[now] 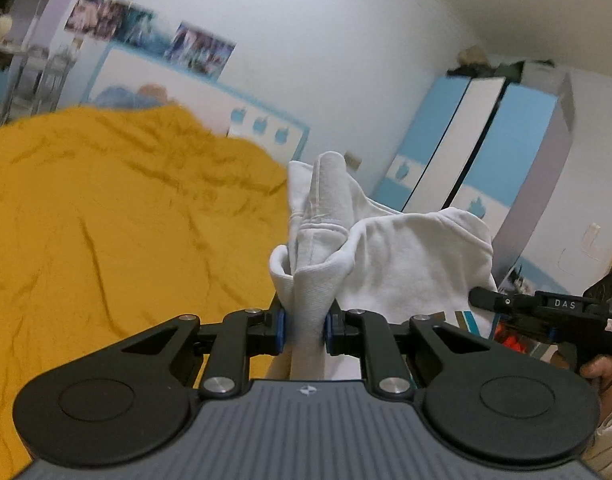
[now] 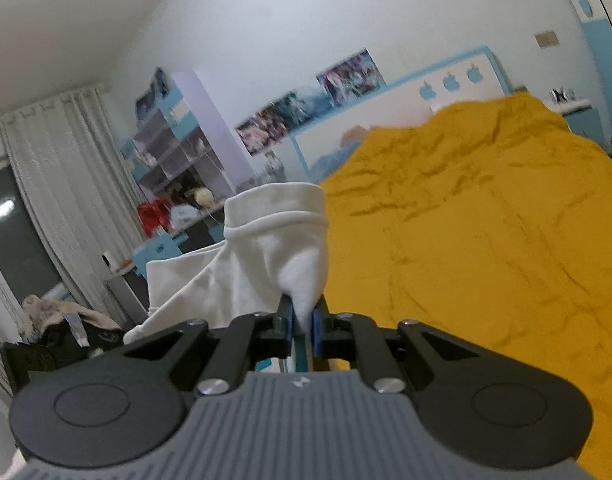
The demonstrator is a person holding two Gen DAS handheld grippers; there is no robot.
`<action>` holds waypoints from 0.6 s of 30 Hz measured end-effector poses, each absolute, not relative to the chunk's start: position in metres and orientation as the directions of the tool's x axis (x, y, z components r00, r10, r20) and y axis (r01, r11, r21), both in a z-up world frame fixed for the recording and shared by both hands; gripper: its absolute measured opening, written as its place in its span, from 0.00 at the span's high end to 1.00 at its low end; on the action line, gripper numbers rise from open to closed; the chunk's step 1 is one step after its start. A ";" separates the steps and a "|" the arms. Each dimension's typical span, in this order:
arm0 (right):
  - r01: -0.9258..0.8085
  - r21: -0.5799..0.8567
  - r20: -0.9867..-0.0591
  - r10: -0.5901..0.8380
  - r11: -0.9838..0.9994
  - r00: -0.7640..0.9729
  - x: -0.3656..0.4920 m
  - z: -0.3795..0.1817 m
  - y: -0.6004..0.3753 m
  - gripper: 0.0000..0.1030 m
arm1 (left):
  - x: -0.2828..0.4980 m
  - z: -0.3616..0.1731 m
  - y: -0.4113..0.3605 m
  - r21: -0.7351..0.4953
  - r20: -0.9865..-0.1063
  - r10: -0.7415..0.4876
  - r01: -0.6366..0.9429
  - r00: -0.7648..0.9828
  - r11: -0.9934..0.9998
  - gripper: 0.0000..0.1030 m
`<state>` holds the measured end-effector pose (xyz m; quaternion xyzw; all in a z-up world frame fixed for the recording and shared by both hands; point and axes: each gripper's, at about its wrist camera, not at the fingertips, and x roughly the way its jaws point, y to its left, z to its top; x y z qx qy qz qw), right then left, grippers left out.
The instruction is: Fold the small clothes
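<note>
low in the left wrist view the left tongs (image 1: 305, 330) are clamped on a thick bunched fold of the white garment (image 1: 406, 264), which rises from the blue pads toward the middle of the frame. low in the right wrist view the right tongs (image 2: 302, 330) are pinched nearly together on a thin corner of the same cloth, which fans up and to the left. so the garment hangs in the air between the two, held at both ends, its long axis running from one hand to the other; neither is nearer. beyond it, filling the left of one view and the right of the other, lies the bed (image 2: 486, 240) under a rumpled yellow cover, where i judge the garment must be laid flat. the right tongs show at the right edge of the left view.
</note>
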<state>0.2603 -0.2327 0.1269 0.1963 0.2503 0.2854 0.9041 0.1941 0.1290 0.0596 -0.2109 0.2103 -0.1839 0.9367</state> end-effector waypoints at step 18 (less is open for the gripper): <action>-0.216 0.564 -0.598 0.574 0.797 0.559 0.402 -0.015 -0.198 0.95 | 0.291 -0.051 0.157 -0.521 -0.579 -0.409 0.067 0.705 0.851 0.81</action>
